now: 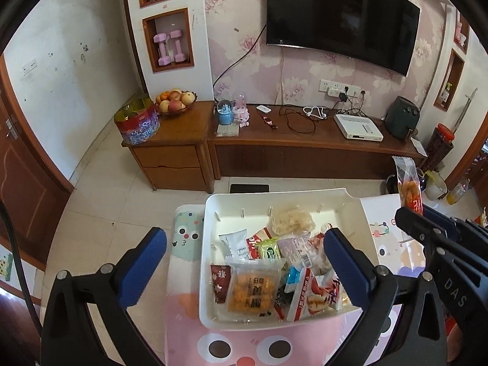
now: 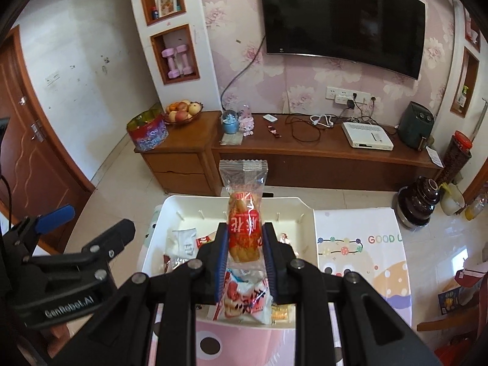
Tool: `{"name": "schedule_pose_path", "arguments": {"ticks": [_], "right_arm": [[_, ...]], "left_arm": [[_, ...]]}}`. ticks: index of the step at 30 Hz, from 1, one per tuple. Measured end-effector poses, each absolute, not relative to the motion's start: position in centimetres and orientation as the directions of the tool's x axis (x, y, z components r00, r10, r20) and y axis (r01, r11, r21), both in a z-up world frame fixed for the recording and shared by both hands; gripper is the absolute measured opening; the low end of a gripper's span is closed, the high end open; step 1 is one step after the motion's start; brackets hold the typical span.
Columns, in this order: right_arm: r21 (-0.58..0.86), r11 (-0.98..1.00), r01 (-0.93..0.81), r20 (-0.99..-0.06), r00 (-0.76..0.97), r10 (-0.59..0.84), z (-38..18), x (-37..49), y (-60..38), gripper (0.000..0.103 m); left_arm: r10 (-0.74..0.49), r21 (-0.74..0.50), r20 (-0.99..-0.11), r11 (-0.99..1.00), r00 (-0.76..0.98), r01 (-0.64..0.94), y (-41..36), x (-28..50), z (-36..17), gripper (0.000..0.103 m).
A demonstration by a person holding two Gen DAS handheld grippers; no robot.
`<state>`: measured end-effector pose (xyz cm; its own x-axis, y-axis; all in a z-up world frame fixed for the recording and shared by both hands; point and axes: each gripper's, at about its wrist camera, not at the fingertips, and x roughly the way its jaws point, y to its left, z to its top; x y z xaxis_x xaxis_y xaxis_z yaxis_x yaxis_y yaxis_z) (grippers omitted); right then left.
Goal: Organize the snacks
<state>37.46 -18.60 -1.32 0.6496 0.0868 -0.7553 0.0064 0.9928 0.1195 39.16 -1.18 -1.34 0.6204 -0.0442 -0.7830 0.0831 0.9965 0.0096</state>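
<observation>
Right tongs (image 2: 244, 244): clamped on clear, crinkly snack pkt (image 2: 244, 213) w/ red label, held upright above white plastic bin (image 2: 308, 228). Left tongs (image 1: 245, 254): blue pads wide apart, empty, over bin (image 1: 210, 213) of mixed wrappers on cartoon-print table (image 1: 244, 344). Left view only: orange biscuit pack (image 1: 253, 289).

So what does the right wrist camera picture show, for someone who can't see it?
The right tongs pinch a clear snack packet with a red label, holding it upright above a white bin full of snacks. Behind are a wooden TV cabinet and a dark wall television.
</observation>
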Motion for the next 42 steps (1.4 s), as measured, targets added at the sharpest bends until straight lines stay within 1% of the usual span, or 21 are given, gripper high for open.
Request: {"name": "schedule_pose_path", "arguments": {"ticks": [3,5,7,8,18,23,32,42], "right_arm": [[0.129,0.991,0.029,-0.782,0.618,0.083,-2.3,38.6,-18.8,0.025],[0.15,0.988,0.044,-0.793,0.602,0.093,-2.9,39.1,-19.1,0.036],[0.146,0.987,0.063,-0.799,0.595,0.081,-3.4,39.2,-19.2,0.044],[0.139,0.987,0.074,-0.803,0.593,0.068,-3.6,39.0,-19.2,0.046],[0.139,0.986,0.092,-0.805,0.591,0.058,-3.8,37.0,-19.2,0.047],[0.148,0.985,0.087,-0.802,0.593,0.068,-3.6,33.9,-19.4,0.047],[0.167,0.983,0.08,-0.804,0.588,0.088,-3.8,25.2,-21.0,0.047],[0.177,0.981,0.073,-0.822,0.56,0.107,-3.8,13.9,-21.9,0.047]], "left_arm": [[-0.046,0.015,-0.789,0.996,0.613,0.093,-1.4,39.5,-2.4,0.102],[-0.043,0.022,-0.792,0.995,0.609,0.098,-1.5,39.7,-3.0,0.102],[-0.037,0.031,-0.796,0.994,0.604,0.101,-1.4,39.6,-3.6,0.102],[-0.031,0.037,-0.798,0.994,0.602,0.1,-1.4,39.5,-3.8,0.102],[-0.024,0.042,-0.798,0.994,0.602,0.096,-0.9,37.4,-3.4,0.102],[-0.034,0.032,-0.804,0.994,0.593,0.101,-1.3,34.7,-3.1,0.102],[-0.075,-0.017,-0.83,0.994,0.552,0.111,-2.6,26.1,-3.5,0.102],[-0.079,-0.024,-0.849,0.994,0.522,0.11,-3.4,14.6,-3.3,0.102]]}}
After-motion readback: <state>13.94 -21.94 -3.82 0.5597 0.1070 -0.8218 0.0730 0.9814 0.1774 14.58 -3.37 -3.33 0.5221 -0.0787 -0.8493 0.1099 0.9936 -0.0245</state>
